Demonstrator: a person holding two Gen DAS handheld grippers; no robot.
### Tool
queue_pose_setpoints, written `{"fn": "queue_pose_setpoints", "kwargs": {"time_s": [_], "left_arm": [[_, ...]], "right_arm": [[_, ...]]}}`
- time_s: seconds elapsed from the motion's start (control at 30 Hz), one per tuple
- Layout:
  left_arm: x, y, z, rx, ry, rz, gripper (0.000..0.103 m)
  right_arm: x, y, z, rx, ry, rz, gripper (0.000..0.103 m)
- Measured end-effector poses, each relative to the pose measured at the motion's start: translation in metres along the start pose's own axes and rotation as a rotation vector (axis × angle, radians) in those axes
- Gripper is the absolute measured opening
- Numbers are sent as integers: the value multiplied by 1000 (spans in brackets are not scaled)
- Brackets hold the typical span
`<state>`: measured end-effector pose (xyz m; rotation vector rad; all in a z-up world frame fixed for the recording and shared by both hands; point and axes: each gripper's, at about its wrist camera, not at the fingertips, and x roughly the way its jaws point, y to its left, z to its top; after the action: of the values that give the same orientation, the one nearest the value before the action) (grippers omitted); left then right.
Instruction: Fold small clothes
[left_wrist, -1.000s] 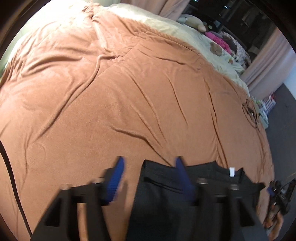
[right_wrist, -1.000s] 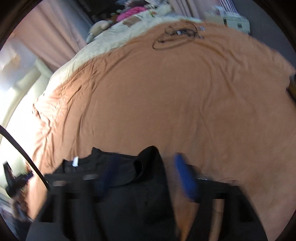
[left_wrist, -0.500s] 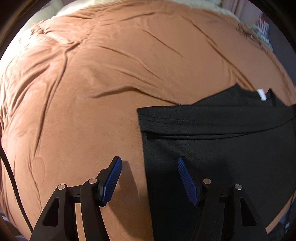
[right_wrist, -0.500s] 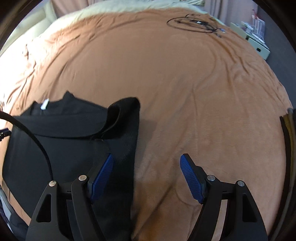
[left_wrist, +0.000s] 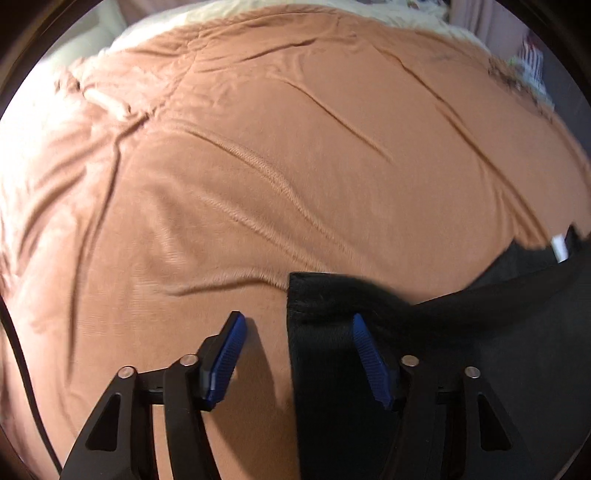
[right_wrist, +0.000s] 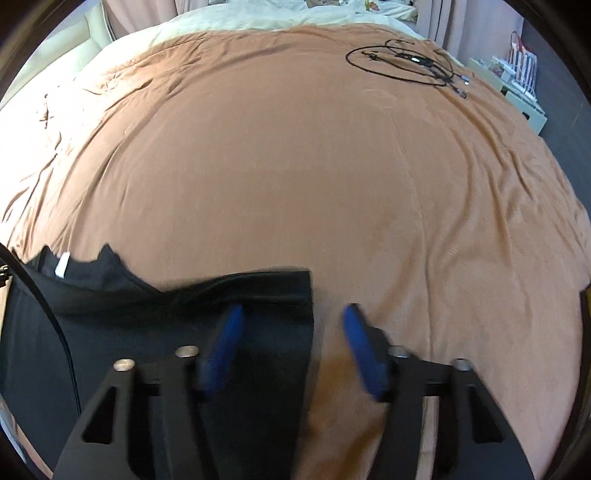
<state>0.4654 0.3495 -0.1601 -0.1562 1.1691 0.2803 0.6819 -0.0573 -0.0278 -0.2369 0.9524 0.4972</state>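
A flat black knit garment (left_wrist: 461, 350) is straddled at its side edges by the left gripper (left_wrist: 297, 356) and right gripper (right_wrist: 293, 347), jaws closing, half-open, gripping nothing; collar pointing ahead.

The black garment (left_wrist: 461, 350) is running off the lower right edge of the left wrist view, so its full shape cannot be told. Motion blur is smearing the right gripper (right_wrist: 291, 343) and its blue pads (right_wrist: 221, 354).

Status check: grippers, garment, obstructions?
Left gripper and right gripper open, jaws just closing, each straddling a side edge of the black garment. Garment flat on blanket. Path unobstructed.
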Motion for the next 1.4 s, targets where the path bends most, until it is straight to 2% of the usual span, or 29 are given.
{"fn": "queue_pose_setpoints", "kwargs": {"time_s": [0.07, 0.17, 0.23, 0.3, 0.37, 0.5, 0.63, 0.73, 0.77, 0.8, 0.83, 0.9, 1.0, 1.2, 1.4], "left_arm": [[1, 11, 0, -55, -5, -56, 54], [-1, 22, -5, -95, -24, -107, 46], [-1, 26, -7, -107, -35, -137, 37], [-2, 27, -8, -113, -47, -158, 14], [-4, 26, -6, -110, -58, -158, 9], [-12, 21, -7, -106, -84, -84, 8], [-6, 29, -4, -154, -24, -72, 12], [-19, 31, -11, -178, -25, -81, 15], [-26, 32, -15, -180, -27, -89, 19], [-32, 32, -20, -181, -27, -95, 26], [-38, 32, -24, -182, -28, -101, 28], [-51, 30, -34, -187, -40, -112, 38], [-68, 33, -55, -206, -52, -133, 41], [-90, 27, -97, -223, -60, -159, 41], [-103, 18, -143, -235, -68, -142, 41]], "right_arm": [[2, -7, -2, 19, -12, 26, 40], [2, -18, -7, 46, -27, 65, 29], [4, -26, -14, 71, -34, 95, 16], [5, -30, -18, 86, -44, 110, 7], [3, -33, -16, 90, -58, 116, 2], [0, -38, -20, 113, -84, 83, 2], [4, -35, -24, 132, -16, 52, 3], [-5, -36, -26, 141, 2, 32, 4], [-9, -36, -28, 138, 1, 36, 5], [-15, -37, -33, 138, 0, 52, 16], [-22, -35, -35, 143, -3, 58, 38], [-39, -37, -46, 150, -34, 60, 61], [-66, -40, -56, 144, -66, 47, 61], [-99, -37, -103, 170, -72, 80, 61], [-120, -23, -147, 173, -56, 78, 61]]}}
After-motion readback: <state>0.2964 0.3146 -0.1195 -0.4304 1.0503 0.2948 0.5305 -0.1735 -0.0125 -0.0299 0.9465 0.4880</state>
